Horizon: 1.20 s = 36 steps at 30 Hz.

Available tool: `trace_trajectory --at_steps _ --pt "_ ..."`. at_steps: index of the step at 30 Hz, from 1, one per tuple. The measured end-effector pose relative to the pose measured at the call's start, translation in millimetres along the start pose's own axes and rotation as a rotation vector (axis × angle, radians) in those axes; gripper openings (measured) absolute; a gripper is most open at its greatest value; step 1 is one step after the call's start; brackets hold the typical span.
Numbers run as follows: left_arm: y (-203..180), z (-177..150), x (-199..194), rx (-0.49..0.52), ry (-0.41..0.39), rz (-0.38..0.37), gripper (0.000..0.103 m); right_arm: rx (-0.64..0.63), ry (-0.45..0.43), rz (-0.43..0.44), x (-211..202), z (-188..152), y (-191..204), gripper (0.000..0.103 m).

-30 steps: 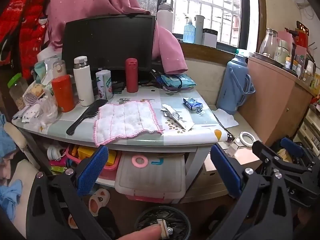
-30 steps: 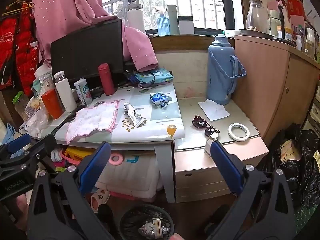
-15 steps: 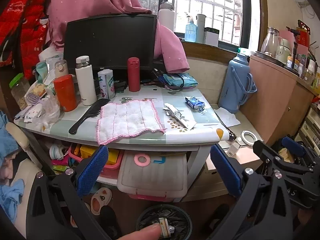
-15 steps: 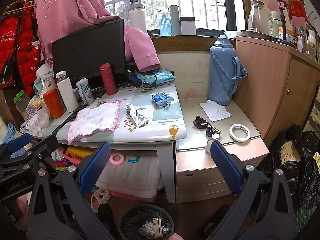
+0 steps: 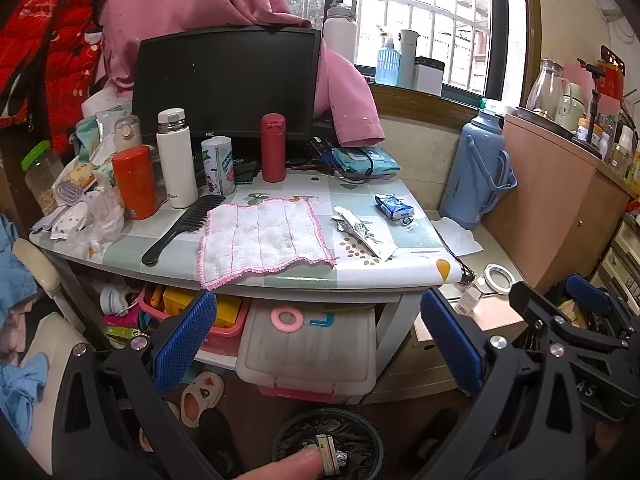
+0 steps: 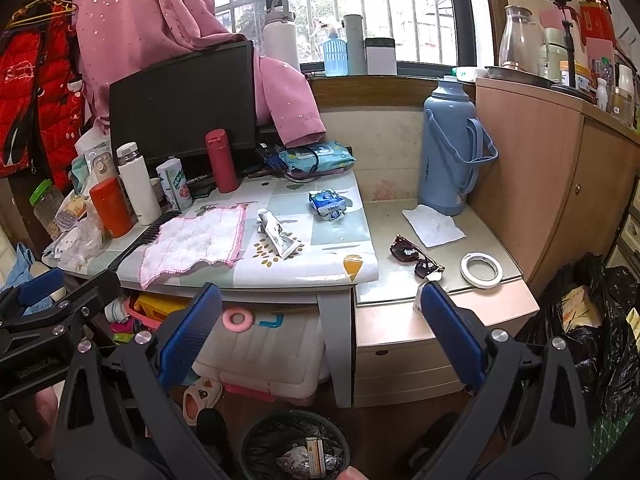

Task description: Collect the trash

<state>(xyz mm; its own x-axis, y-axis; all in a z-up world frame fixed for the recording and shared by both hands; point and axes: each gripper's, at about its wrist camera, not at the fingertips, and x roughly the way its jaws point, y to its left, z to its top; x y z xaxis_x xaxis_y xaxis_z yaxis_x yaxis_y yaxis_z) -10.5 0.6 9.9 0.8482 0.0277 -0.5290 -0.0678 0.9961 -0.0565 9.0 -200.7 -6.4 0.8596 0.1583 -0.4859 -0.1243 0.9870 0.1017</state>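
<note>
A silver crumpled wrapper [image 5: 362, 232] [image 6: 278, 234] and a blue snack packet [image 5: 394, 208] [image 6: 329, 203] lie on the patterned desk [image 5: 280, 276] [image 6: 312, 264]. A white tissue [image 6: 433, 225] [image 5: 458, 234] lies on the lower side cabinet by the blue thermos. A black-lined trash bin [image 5: 328, 444] [image 6: 294, 450] on the floor holds wrappers. My left gripper [image 5: 318, 344] and right gripper [image 6: 320, 340] are both open and empty, held in front of the desk above the bin.
On the desk stand a monitor [image 5: 224, 80], flasks, a red bottle [image 5: 273, 147], a comb [image 5: 182, 228] and a pink-edged cloth [image 5: 262, 238]. Sunglasses [image 6: 416, 258] and a tape roll [image 6: 481, 269] lie on the side cabinet. Storage boxes sit under the desk. Black bags [image 6: 592, 320] stand at right.
Both views have shifted slightly, with the desk sitting a little higher and closer. Both grippers stay open and empty.
</note>
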Motion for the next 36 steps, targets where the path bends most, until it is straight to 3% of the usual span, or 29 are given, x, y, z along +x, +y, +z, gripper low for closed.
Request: trace_trajectory --at_steps 36 --pt "4.0 1.9 1.2 -0.009 0.009 0.009 0.099 -0.004 -0.015 0.034 -8.3 5.8 5.8 0.099"
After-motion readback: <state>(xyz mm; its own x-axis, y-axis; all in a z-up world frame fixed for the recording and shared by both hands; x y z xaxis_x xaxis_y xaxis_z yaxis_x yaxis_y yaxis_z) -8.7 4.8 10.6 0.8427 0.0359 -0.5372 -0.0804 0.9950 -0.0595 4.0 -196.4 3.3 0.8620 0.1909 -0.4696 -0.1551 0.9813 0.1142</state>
